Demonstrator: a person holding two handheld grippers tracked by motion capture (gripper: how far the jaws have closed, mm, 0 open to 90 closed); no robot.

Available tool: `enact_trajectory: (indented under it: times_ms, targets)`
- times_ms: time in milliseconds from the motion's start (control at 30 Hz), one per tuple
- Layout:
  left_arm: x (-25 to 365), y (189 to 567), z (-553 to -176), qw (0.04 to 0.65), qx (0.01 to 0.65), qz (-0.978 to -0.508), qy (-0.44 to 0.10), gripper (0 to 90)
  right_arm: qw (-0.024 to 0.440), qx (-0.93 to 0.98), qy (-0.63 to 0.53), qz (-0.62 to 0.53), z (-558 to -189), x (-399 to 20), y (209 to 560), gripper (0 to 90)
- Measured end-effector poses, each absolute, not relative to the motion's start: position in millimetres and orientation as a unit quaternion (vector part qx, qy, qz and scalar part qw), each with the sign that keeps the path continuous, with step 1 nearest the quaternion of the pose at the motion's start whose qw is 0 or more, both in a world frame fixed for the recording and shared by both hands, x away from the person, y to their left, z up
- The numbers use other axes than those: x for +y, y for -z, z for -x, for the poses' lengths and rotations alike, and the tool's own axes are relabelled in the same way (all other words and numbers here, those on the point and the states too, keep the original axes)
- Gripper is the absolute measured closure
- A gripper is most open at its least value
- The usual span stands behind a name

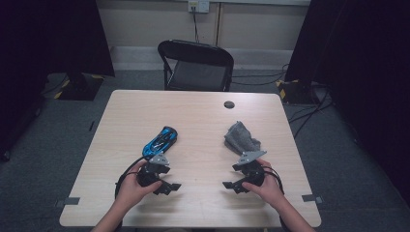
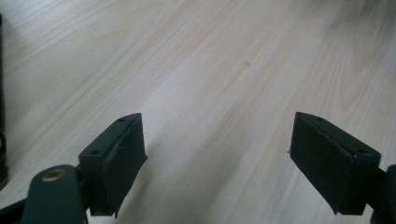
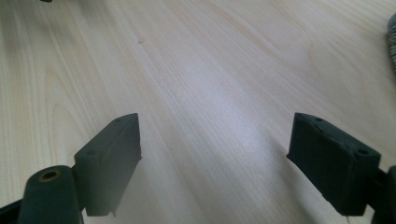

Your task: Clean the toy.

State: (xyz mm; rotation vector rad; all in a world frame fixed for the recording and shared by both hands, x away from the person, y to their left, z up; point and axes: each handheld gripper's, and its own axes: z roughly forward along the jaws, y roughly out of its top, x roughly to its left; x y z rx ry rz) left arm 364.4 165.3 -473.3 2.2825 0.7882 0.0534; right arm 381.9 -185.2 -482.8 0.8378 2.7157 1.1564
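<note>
Grippers sat low at six o'clock on the wooden table (image 1: 203,116), left gripper (image 1: 167,187) and right gripper (image 1: 231,184) both spread and empty, blue toy car (image 1: 161,140) at eleven o'clock of the left, crumpled grey cloth (image 1: 240,137) at twelve of the right, apparently staged for pickup.

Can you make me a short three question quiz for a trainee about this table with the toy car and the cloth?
1. True or false: the blue and black toy car lies in front of the left gripper.
2. What lies just beyond the right gripper: A, a crumpled grey cloth; B, a metal spoon?
3. Are the left gripper's jaws open or shut?

Key: 1 true. 2 A. 3 open, with bare light wooden table between them.
</note>
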Motion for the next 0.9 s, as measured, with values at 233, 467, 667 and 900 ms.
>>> enact_trajectory:
  times_ms: [233,467,667,900]
  targets:
    - [162.6,477.6,-358.6,0.357,0.3,-0.884,-0.018,17.9,0.033,0.886,-0.373,-0.273,-377.7,-187.4,487.3,16.3]
    - [158.5,480.3,-352.4,0.357,0.291,-0.888,-0.013,17.9,0.03,0.887,-0.372,-0.271,-372.2,-188.0,490.4,16.3]
    - [156.6,485.9,-349.1,0.349,0.278,-0.895,-0.015,17.8,0.031,0.888,-0.374,-0.268,-368.8,-188.5,493.5,16.3]
    - [156.0,490.0,-346.0,0.343,0.248,-0.905,-0.036,15.9,0.045,0.889,-0.378,-0.252,-364.5,-188.0,496.2,16.2]
